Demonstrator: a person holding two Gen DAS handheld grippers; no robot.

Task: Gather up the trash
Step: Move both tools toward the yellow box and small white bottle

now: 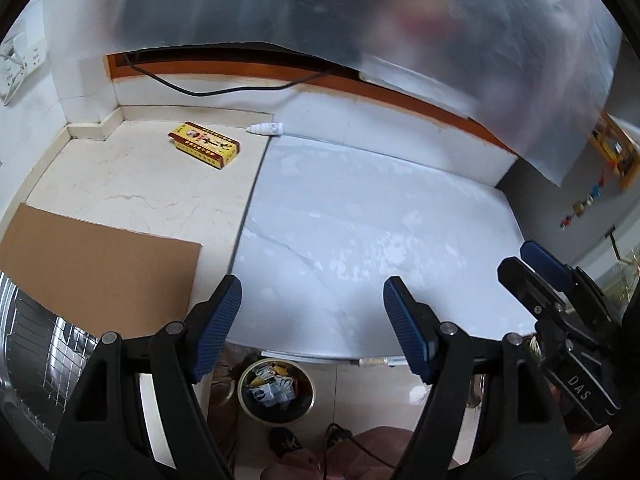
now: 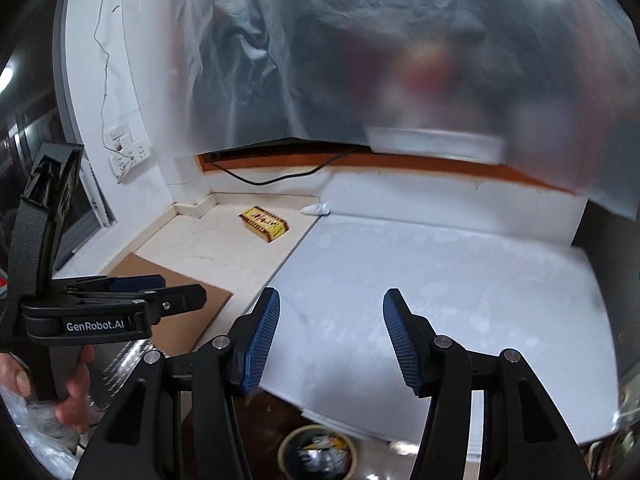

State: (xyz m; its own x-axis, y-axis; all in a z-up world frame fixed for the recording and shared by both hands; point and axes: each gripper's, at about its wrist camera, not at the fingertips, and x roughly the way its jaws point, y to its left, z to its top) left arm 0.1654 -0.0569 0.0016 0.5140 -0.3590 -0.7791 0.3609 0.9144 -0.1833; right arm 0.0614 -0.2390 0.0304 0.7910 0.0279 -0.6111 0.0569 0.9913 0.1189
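Note:
A yellow and red carton [image 1: 204, 145] lies on the beige counter at the far left; it also shows in the right wrist view [image 2: 264, 223]. A small white bottle [image 1: 266, 129] lies on its side by the back wall, also in the right wrist view [image 2: 317, 209]. A round trash bin [image 1: 276, 389] holding wrappers stands on the floor below the counter edge, also in the right wrist view [image 2: 318, 456]. My left gripper [image 1: 312, 318] is open and empty above the counter's front edge. My right gripper [image 2: 331, 334] is open and empty, beside the left one.
A brown cardboard sheet [image 1: 96, 268] lies at the front left of the counter. A white board [image 1: 372, 240] covers the right part. A metal rack [image 1: 32, 360] sits at the left edge. A black cable [image 1: 208, 90] runs along the back wall. Plastic film [image 1: 360, 20] hangs above.

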